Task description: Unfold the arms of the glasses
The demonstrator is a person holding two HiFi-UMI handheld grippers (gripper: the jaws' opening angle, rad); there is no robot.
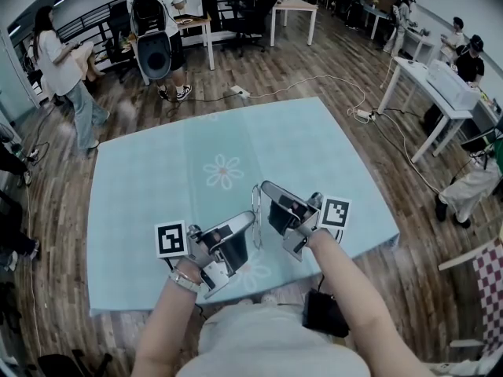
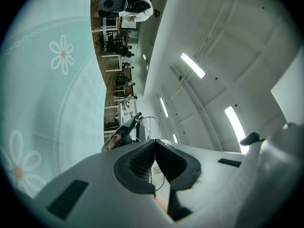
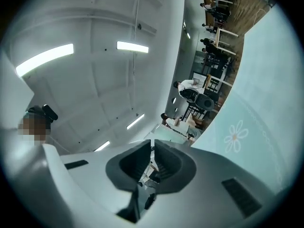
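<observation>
Thin wire-rimmed glasses [image 1: 256, 213] hang in the air between my two grippers, above the teal flowered tablecloth [image 1: 236, 144]. My left gripper [image 1: 249, 219] comes from the lower left and is shut on the lower part of the frame. In the left gripper view its jaws [image 2: 154, 142] are pressed together on a thin wire, and a wire lens rim [image 2: 153, 119] loops up beyond them. My right gripper [image 1: 264, 187] reaches from the right and is shut on the top of the glasses. In the right gripper view a thin dark piece [image 3: 151, 171] shows between its closed jaws [image 3: 153, 144].
The table's near edge [image 1: 236, 289] lies just under my forearms. Wooden floor surrounds the table, with cables [image 1: 314, 85] beyond its far edge. A person with a backpack [image 1: 153, 30] stands behind the table, another person [image 1: 63, 69] at the left. White desks [image 1: 440, 93] stand at the right.
</observation>
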